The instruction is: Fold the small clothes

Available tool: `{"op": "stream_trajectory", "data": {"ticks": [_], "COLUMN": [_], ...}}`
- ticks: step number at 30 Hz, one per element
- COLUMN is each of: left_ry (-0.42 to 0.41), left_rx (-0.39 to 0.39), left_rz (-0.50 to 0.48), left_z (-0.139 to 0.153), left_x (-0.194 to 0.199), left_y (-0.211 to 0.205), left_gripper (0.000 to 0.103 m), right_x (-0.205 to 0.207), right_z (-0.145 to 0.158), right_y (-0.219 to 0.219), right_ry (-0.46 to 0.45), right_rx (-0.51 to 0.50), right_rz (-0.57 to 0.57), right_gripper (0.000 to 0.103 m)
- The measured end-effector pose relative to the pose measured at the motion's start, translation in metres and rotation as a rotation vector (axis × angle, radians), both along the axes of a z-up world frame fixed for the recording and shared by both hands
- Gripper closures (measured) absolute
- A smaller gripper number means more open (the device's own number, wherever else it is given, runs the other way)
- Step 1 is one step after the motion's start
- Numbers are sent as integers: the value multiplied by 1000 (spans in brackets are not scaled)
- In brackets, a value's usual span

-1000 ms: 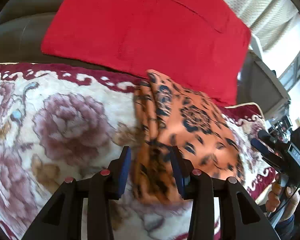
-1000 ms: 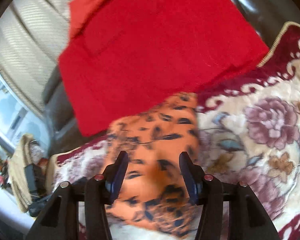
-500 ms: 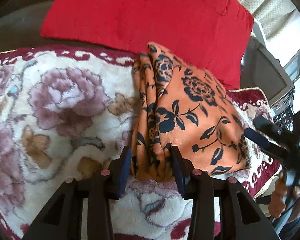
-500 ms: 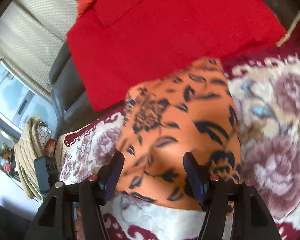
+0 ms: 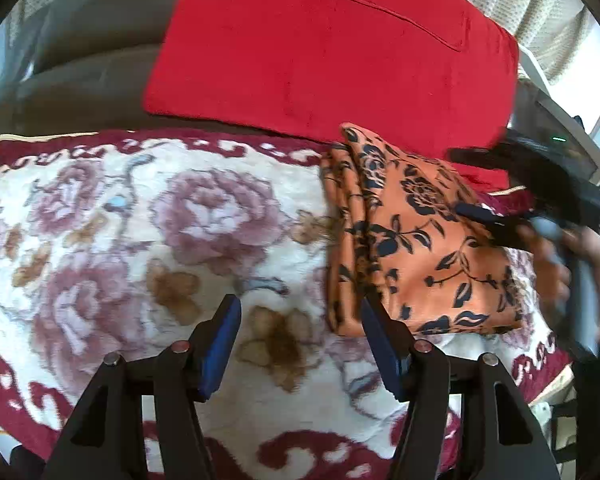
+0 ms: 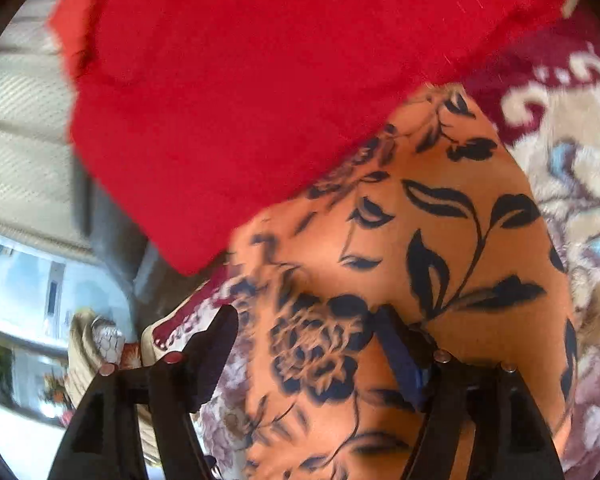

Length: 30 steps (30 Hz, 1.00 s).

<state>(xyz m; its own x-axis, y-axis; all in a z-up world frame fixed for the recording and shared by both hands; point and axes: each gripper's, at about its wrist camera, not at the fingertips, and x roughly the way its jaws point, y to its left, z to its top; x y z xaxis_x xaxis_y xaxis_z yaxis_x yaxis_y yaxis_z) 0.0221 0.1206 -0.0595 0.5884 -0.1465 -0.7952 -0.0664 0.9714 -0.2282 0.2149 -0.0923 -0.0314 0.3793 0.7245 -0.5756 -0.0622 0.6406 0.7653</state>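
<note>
Blurred and cut off

The right gripper (image 5: 484,184) and the hand (image 5: 556,276) holding it were smeared by motion at the blanket's (image 5: 148,216) right edge. The red cushion (image 6: 260,80) ran past the top edge, hiding the orange cloth's (image 6: 420,240) far edge.

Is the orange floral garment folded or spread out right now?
Folded: the orange floral garment lies as a compact rectangle, stacked layers showing along its left edge.

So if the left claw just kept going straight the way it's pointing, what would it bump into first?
Probably the flowered blanket; the opening left claw holds nothing, and the orange cloth lies just beside its right finger. Depth is unclear.
</note>
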Motion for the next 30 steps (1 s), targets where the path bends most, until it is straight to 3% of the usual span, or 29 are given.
{"op": "stream_trajectory", "data": {"ticks": [3, 8, 14, 17, 19, 24, 30], "left_ry": [-4, 12, -30, -21, -37, -67, -64], "left_rx": [8, 10, 47, 38, 52, 84, 91], "left_rz": [35, 42, 68, 77, 61, 80, 72], "left_z": [0, 5, 24, 28, 33, 39, 40], "left_x": [-1, -12, -30, -34, -40, -46, -47], "left_y": [4, 2, 8, 9, 7, 8, -4], "left_gripper": [36, 36, 34, 34, 34, 27, 27], "right_x": [-43, -64, -88, -80, -96, -159, -209], "right_z": [11, -26, 4, -26, -18, 22, 18], "right_y": [5, 20, 31, 27, 21, 17, -13], "right_ry": [-61, 25, -108, -16, -64, -277, -319], "right_rx": [32, -27, -57, -115, -84, -213, -363], "right_rz": [55, 99, 102, 79, 53, 83, -2], "right_gripper": [28, 25, 23, 21, 20, 20, 20]}}
